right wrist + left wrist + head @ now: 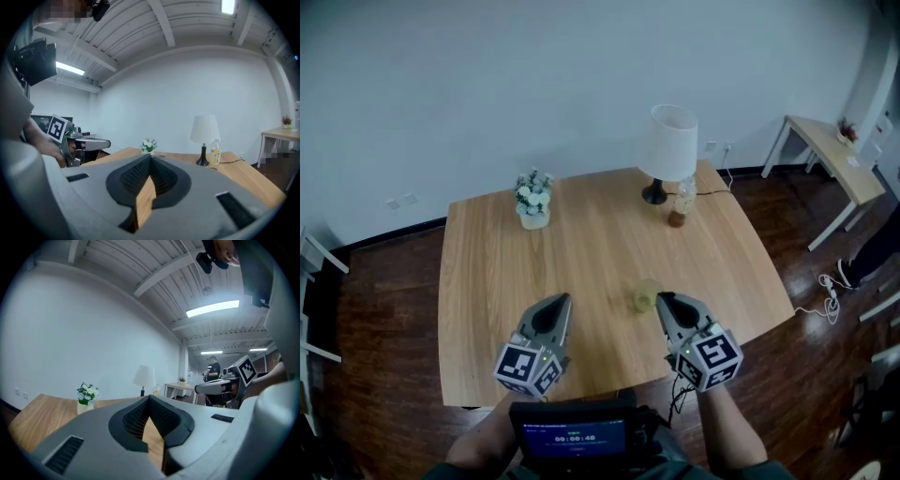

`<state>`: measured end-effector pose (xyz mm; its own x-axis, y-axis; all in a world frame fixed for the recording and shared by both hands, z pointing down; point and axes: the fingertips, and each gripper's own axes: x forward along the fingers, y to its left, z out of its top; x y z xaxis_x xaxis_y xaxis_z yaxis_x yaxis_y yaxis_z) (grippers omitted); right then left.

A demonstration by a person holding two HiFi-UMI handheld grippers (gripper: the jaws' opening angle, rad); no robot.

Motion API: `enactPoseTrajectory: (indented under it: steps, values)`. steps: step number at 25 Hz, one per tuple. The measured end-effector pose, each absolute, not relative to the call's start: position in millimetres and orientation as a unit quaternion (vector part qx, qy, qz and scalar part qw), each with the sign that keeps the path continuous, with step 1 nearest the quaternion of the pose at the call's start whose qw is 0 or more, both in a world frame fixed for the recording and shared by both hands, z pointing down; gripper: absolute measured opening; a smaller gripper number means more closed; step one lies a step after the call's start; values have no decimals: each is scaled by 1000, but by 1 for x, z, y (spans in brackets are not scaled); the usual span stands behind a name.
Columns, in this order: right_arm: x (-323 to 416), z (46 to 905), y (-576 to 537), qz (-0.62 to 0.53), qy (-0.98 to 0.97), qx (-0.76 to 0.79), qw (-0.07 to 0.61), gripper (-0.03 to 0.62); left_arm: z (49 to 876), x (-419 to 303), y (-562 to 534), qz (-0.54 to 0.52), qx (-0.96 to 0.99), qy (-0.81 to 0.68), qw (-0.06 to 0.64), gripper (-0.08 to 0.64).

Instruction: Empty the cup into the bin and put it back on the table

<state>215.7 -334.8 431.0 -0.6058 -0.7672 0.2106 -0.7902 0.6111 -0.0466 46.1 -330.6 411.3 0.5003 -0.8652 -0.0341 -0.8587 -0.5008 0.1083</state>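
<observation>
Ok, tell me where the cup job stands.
Done: unclear; the cup stands on the table, contents unreadable. In hand: nothing; the left hand-held gripper and right hand-held gripper are both shut, empty. Left: no bin in view, so emptying is unconfirmed.

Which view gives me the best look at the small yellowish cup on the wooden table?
Head view: the small yellowish cup sits in plain sight on the wooden table. Neither gripper view shows it.

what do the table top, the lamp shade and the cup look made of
Table top: wood or veneer, matte, with pale plank grain. Lamp shade: white and matte, probably fabric or paper. Cup: pale, yellowish, seemingly translucent, likely plastic; too small to be sure.
</observation>
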Motion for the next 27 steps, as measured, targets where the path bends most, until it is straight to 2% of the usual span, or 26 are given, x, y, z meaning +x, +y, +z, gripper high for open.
enactPoseTrajectory:
  steps: [27]
  values:
    - [217, 430, -339, 76, -891, 437, 96, 3, 393, 31, -331, -55, 857, -512, 16, 0]
